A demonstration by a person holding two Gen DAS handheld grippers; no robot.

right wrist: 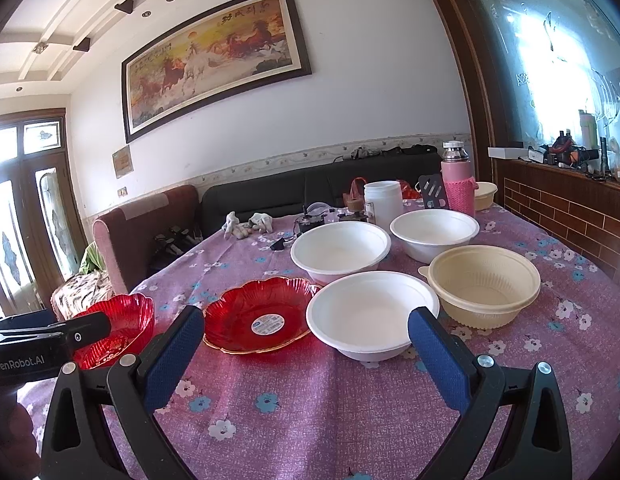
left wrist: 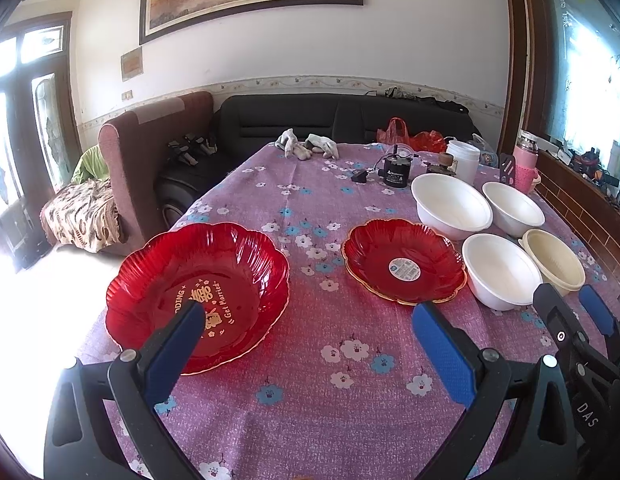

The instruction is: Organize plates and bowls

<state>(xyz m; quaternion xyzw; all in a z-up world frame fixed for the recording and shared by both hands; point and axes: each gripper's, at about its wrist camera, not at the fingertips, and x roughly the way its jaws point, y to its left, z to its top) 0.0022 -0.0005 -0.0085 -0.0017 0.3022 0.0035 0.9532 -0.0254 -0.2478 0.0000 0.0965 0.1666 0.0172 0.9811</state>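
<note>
Plates: your two red plates (left wrist: 198, 292) (left wrist: 404, 260) lie rim-up, apart.
Bowls: four (right wrist: 372, 314), upright, clustered right.
Room: bare cloth (left wrist: 310, 360) between plates.
Grippers: your left (left wrist: 310, 340) and right (right wrist: 306, 344) gape wide, empty.

Both the left gripper (left wrist: 310, 320) and the right gripper (right wrist: 306, 326) are black plastic with silver screws. Their fingers (left wrist: 442, 348) carry textured blue pads. One body reads "GenRobot.AI", another "DAS".
</note>
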